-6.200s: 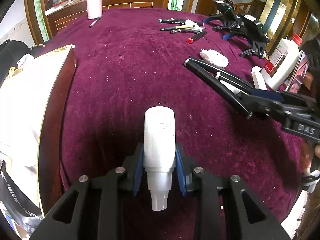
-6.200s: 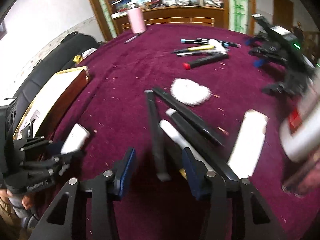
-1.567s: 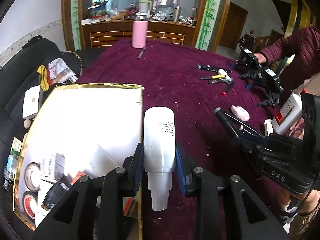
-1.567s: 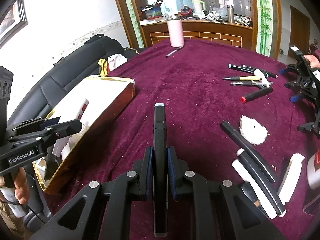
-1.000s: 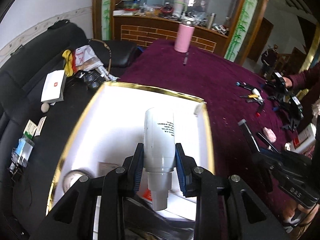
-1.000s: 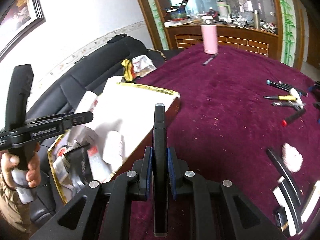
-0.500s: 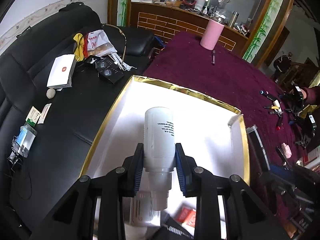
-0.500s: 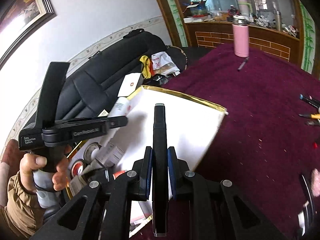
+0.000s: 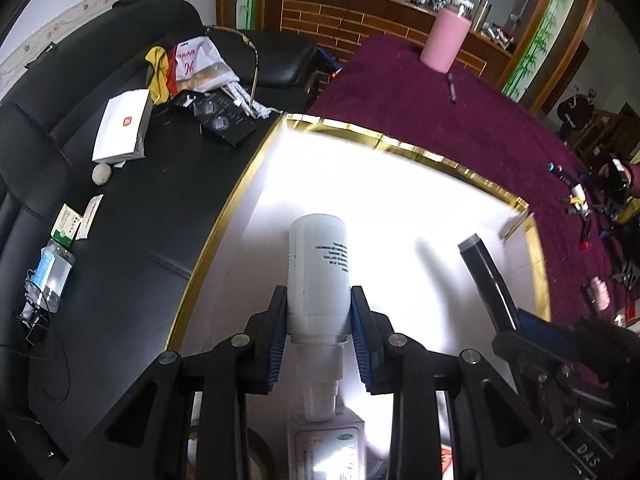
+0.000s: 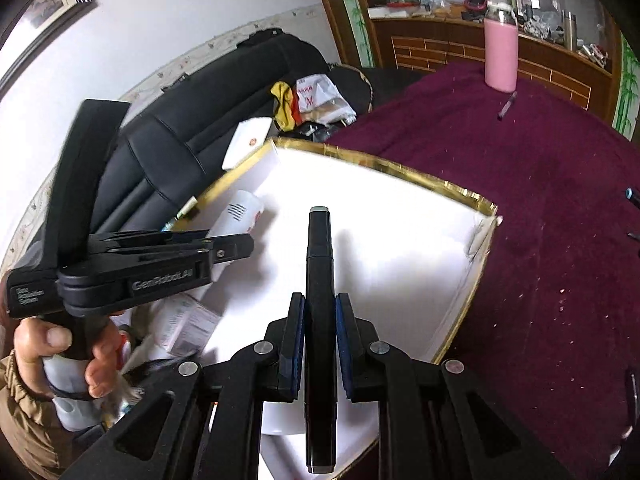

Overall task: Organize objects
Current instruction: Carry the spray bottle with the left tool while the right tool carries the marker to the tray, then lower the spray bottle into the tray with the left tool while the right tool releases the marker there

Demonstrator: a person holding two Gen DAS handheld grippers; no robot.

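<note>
- Left gripper (image 9: 319, 334) pinches a white plastic spray bottle (image 9: 318, 276) at its shoulder above the gold-rimmed white box (image 9: 416, 152); probably light, rigid, slick-walled.
- Right gripper (image 10: 320, 342) clamps a slim black marker (image 10: 319, 280) mid-barrel over the same box; likely light and stiff.

Black left gripper (image 9: 319, 344) with blue pads, silver screws, "GenRobot.AI" lettering; brown sleeve (image 10: 24, 420).

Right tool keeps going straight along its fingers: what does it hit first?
Probably the white floor of the gold-rimmed box. The right tool, shut on the black marker, points into an open patch there; depth is unclear.
</note>
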